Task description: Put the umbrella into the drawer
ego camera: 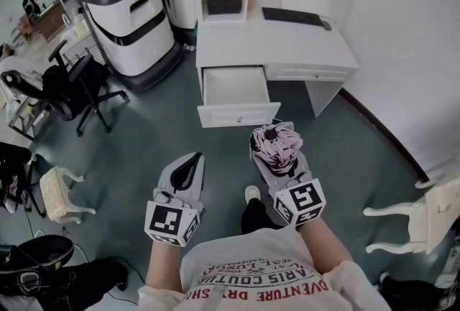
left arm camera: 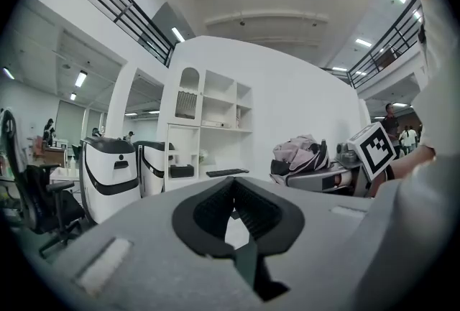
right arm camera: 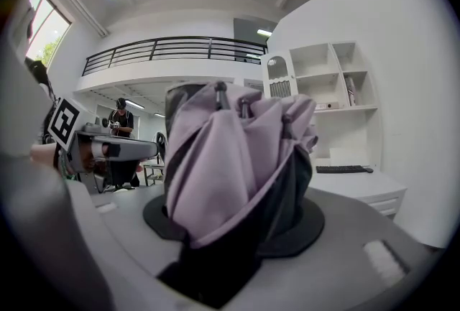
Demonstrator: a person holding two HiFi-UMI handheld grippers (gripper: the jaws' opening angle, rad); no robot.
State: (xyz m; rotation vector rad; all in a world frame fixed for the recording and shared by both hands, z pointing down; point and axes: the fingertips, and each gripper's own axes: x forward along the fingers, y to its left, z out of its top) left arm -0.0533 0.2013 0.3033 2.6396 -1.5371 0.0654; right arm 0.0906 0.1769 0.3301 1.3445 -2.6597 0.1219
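- Grips a folded umbrella (right arm camera: 237, 166), lilac cloth over dark, in the right gripper (ego camera: 275, 137), with the jaws pinching the bundle from both sides and the cloth bulging out past the tips.
- Carries that umbrella above the grey-green floor (ego camera: 144, 130), in front of the body, short of the bench (ego camera: 287, 51) and well apart from the drawer (ego camera: 233, 90).
- Holds the left gripper (ego camera: 192, 159) just beside the right one, to its left and slightly nearer the body, jaws pressed together at the tips with nothing between them and only an oval gap behind the pads.
- Looks steeply down on a white bench set against a white wall, with the drawer at its left end pulled out toward the open floor and the white front panel nearest.
- Finds a dark keyboard (ego camera: 291, 15) on the bench top, and a dark box (ego camera: 224, 3) in a cubby of the white shelf unit at the bench's left rear.
- Takes in two white machines with black trim (ego camera: 133, 19) left of the bench, and nearer, a black office chair (ego camera: 72, 87).
- Catches a small white stool (ego camera: 61, 191) at the lower left and part of a white chair (ego camera: 417, 216) at the right edge, both standing on the floor.
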